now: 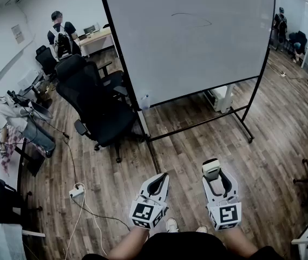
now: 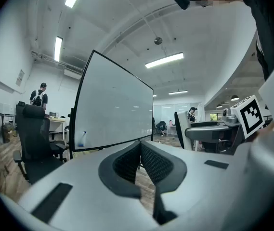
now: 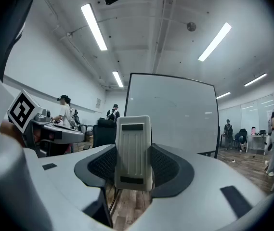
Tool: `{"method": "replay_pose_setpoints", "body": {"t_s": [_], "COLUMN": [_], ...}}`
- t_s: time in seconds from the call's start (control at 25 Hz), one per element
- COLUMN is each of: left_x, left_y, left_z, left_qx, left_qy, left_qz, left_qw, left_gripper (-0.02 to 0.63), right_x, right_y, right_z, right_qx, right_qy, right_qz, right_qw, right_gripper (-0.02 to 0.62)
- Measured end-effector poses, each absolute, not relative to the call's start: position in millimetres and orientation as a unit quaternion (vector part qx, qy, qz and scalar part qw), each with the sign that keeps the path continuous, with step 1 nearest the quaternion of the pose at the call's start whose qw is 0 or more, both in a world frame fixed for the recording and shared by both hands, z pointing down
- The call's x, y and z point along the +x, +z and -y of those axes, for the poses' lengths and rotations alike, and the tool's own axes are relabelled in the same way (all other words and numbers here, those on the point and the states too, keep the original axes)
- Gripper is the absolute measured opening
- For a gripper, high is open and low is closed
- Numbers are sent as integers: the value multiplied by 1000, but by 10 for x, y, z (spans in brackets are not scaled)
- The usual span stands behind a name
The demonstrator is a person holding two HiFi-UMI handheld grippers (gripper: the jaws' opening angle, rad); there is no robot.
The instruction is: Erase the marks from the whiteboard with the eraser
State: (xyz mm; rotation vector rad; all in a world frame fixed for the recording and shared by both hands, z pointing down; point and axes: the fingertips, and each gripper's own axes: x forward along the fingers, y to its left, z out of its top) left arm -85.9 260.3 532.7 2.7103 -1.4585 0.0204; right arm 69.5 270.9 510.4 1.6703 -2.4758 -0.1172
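While we stand well back from the whiteboard [image 1: 208, 53], its faint mark [image 1: 191, 19] sits up high | right gripper [image 3: 133, 150]: jaws pinching the eraser [image 1: 211, 169] upright by its sides | left gripper [image 2: 140, 148]: jaws pressed together, nothing in them | eraser looks light, stiff plastic, maybe a bit slick, so we reckon a mid-body squeeze is right

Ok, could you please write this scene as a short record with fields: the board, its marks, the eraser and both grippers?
board: large white whiteboard in a black frame, standing upright ahead of the person
marks: one thin dark curved line near the board's top
eraser: pale grey ribbed block eraser, held between the right gripper's jaws
right gripper: shut on the eraser, low, apart from the board
left gripper: jaws together, nothing between them
beside board: black office chair, at its left
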Motion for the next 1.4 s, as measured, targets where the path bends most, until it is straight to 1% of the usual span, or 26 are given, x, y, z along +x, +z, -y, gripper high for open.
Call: {"method": "replay_pose_setpoints", "body": {"t_s": [0.32,0.72,0.84,1.12,1.4], "left_x": [-1199,-1340,-1365,-1395,-1254], "left_y": [5399,5313,5329,5103,5004], "left_z": [-2464,-2060,-1848,-1156,-386], "left_qx": [885,888,886,873,862], "left_qy": [9,-10,-8,-10,-6], "left_qz": [465,458,462,488,507], "left_qw": [36,29,29,-10,-10], "left_gripper": [20,19,18,19,20], "right_x": [397,272,204,205,294], "right_y": [5192,5166,5199,5101,4907], "right_z": [-2599,-2203,-1984,-1207,-375], "right_qx": [571,583,575,565,539], "right_qy": [-25,-13,-14,-26,-45], "right_qz": [818,812,817,824,840], "right_qw": [71,33,37,38,42], "right_gripper": [245,245,247,247,247]}}
